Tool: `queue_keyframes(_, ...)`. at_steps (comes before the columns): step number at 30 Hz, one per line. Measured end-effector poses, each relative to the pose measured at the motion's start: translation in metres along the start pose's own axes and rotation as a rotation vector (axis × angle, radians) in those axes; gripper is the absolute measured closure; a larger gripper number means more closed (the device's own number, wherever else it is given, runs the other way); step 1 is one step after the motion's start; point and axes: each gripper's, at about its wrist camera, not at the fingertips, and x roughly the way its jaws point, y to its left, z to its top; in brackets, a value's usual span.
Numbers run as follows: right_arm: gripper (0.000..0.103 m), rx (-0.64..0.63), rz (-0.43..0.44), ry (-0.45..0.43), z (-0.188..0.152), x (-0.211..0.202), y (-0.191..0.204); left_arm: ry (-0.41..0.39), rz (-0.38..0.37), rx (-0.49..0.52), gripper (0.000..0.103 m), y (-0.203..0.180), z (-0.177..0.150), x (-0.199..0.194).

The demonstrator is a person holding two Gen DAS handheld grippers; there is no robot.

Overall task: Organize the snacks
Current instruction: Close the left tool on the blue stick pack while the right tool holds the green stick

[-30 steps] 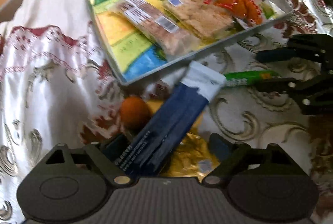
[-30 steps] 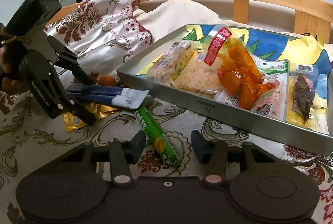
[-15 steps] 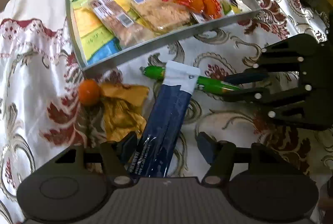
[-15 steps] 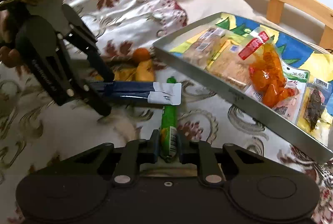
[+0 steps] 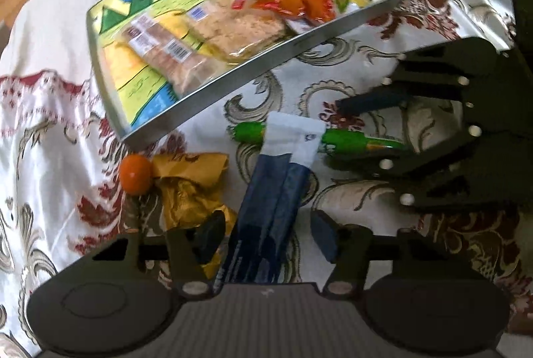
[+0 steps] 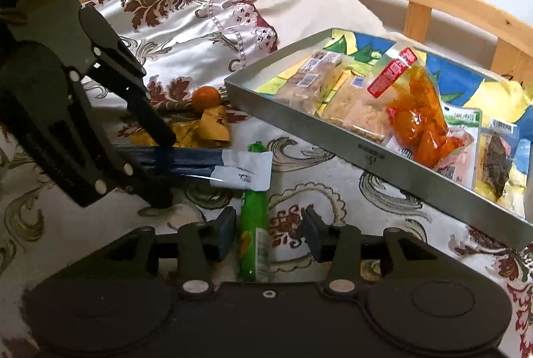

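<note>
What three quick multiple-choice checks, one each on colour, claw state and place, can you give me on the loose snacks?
1. The stick under the packet's white end is: A green; B red; C blue.
2. The right claw is: A shut on the stick; B open around the stick; C above the packet.
3. The ball lies: A in the right claw; B beside the gold wrapper; C on the packet.

Key: 1 A, its skin is bright green. 2 B, its jaws have just opened and gaps show on both sides. 3 B, it touches the wrapper's edge.
</note>
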Motion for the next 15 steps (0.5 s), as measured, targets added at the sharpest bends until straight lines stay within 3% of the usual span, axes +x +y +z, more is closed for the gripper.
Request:
queue_keyframes(4,0.057,-0.04,-0.001,-0.012,-0.001,0.001,0.008,0.004,0.009,0.005,0.048,-0.003,-0.001,0.002)
queue_keyframes(7,0.06,-0.067,-0.009,-0.012,-0.001,0.003,0.013,0.013,0.008,-0.043,0.058,0.002,0.0,0.002)
queue_keyframes(12,0.08,-0.089,-0.003,0.004,-0.001,0.004,0.017,0.04,-0.016,-0.132,0.062,0.008,0.0,0.001)
queue_keyframes(15,0.084,-0.157,-0.038,0.009,-0.002,0.002,0.024,0.06,-0.02,-0.172,0.063,0.009,0.002,0.001)
